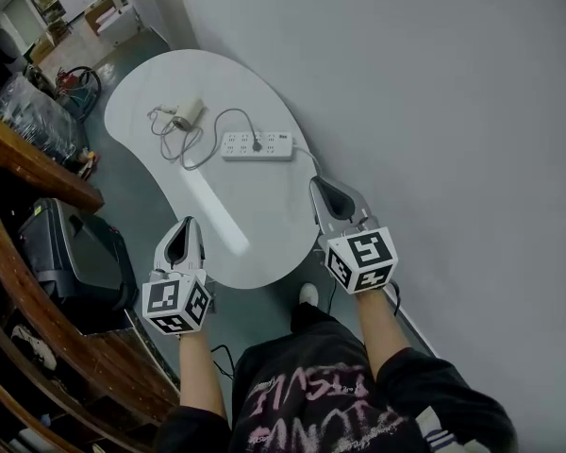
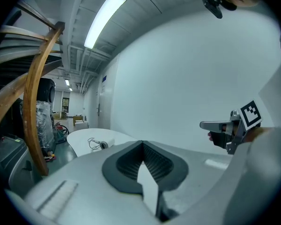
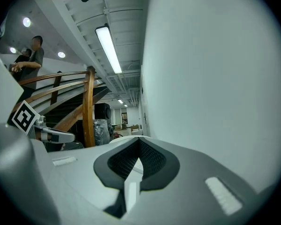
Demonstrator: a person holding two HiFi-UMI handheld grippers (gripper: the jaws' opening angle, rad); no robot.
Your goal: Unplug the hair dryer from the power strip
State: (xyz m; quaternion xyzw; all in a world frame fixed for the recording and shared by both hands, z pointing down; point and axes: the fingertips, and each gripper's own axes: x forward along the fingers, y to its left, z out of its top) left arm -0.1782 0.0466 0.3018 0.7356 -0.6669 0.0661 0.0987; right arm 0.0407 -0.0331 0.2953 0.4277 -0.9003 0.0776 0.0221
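Observation:
A white hair dryer lies at the far end of the white oval table, its grey cord looping to a dark plug seated in the white power strip. My left gripper hovers at the table's near left edge and my right gripper at its near right edge; both are well short of the strip. Each has its jaws together with nothing between them. In the left gripper view the hair dryer is small and far beyond the shut left gripper. The right gripper view shows only the shut right gripper and a table sliver.
A curved wooden rail and a black machine stand left of the table. A plain white wall runs along the right. Plastic-wrapped goods sit at the far left. A person stands beyond the rail.

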